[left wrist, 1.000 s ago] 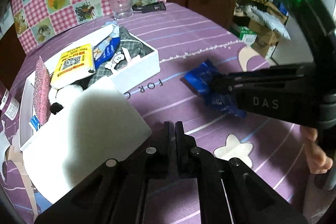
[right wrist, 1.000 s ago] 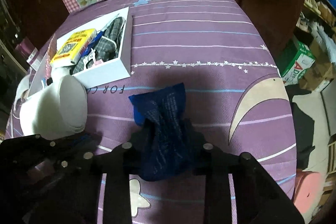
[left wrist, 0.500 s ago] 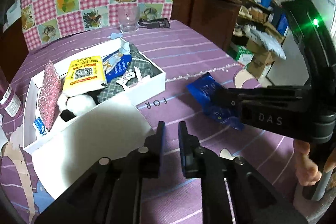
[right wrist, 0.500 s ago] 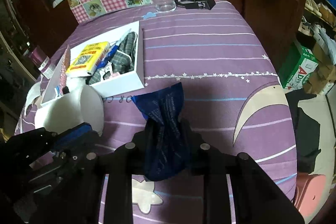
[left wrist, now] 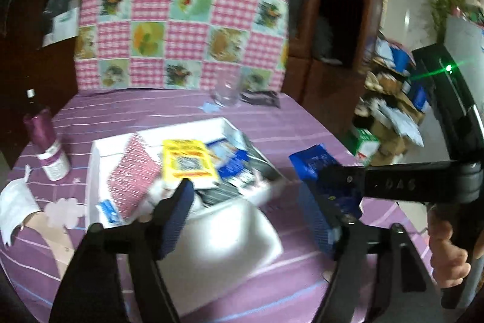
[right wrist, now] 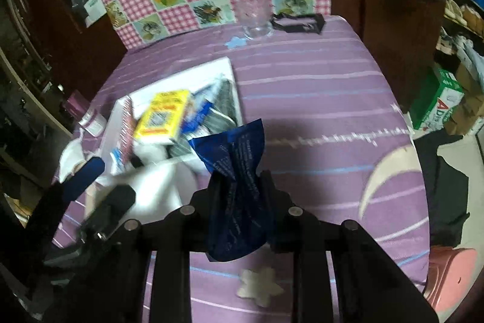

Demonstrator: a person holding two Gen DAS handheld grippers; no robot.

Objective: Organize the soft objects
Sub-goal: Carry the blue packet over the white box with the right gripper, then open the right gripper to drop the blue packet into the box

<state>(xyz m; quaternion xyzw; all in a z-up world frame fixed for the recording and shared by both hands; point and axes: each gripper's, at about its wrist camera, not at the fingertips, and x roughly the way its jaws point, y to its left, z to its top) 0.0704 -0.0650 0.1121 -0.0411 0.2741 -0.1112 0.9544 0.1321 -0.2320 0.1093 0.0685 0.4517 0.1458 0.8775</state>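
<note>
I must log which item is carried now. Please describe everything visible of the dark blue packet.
The dark blue packet is a soft, crinkled plastic pouch with small pale print. The right tongs pinch it at its middle, so its top flares out like a fan and its bottom hangs bunched below. It seems lifted off the purple tablecloth, just beside the white box; only the tongs visibly touch it.

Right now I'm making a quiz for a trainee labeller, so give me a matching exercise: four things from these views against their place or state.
Things:
1. blue pouch
2. yellow packet
3. drinking glass
4. left gripper

Places or states:
A. far table edge, by the checked cloth
B. jaws opening, nothing between
C. pinched in the right gripper
D. lying in the white box

Pairs: 1-C, 2-D, 3-A, 4-B
</note>
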